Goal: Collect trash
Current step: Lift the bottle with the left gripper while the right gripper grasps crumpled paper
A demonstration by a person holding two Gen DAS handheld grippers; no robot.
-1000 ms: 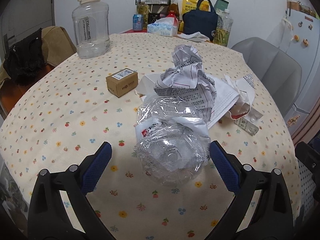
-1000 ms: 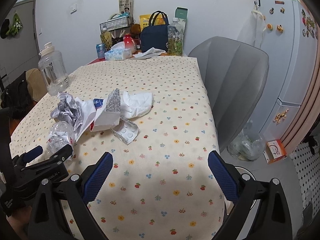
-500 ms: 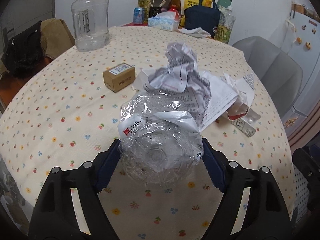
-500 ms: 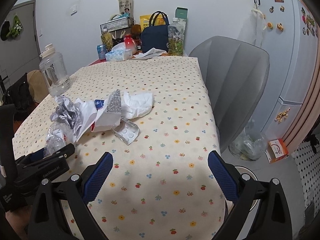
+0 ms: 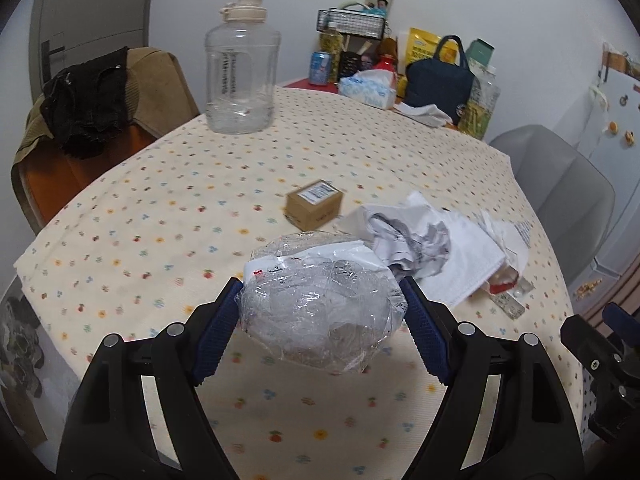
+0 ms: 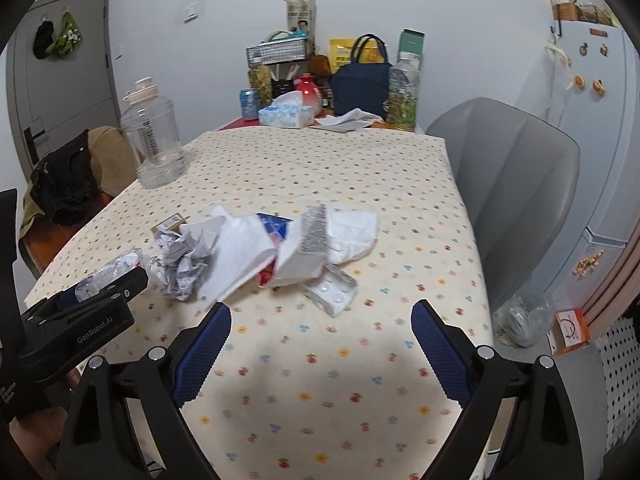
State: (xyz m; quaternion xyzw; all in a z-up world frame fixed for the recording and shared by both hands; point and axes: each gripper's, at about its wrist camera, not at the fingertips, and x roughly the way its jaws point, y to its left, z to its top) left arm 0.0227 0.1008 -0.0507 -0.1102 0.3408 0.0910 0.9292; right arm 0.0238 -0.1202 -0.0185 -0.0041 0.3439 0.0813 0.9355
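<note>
My left gripper point(image 5: 320, 316) is shut on a crushed clear plastic bottle point(image 5: 316, 304) and holds it above the flowered tablecloth point(image 5: 160, 240); the bottle also shows in the right wrist view point(image 6: 112, 272). Behind it lie a crumpled printed paper point(image 5: 412, 244), a white face mask point(image 5: 468, 264), a torn white carton point(image 6: 304, 248), a blister pack point(image 6: 332, 292) and a small brown box point(image 5: 316, 204). My right gripper point(image 6: 320, 344) is open and empty above the near table edge, in front of the trash pile.
A big clear water jug point(image 5: 240, 76) stands at the far left. A tissue box point(image 5: 368, 88), dark blue bag point(image 5: 440, 76), can and bottles crowd the far end. A grey chair point(image 6: 516, 184) stands right, a draped chair point(image 5: 100, 100) left. A fridge point(image 6: 600, 120) is at right.
My left gripper closed on the crushed bottle and lifted it off the table, away from the crumpled paper. The right gripper stayed open and shifted slightly.
</note>
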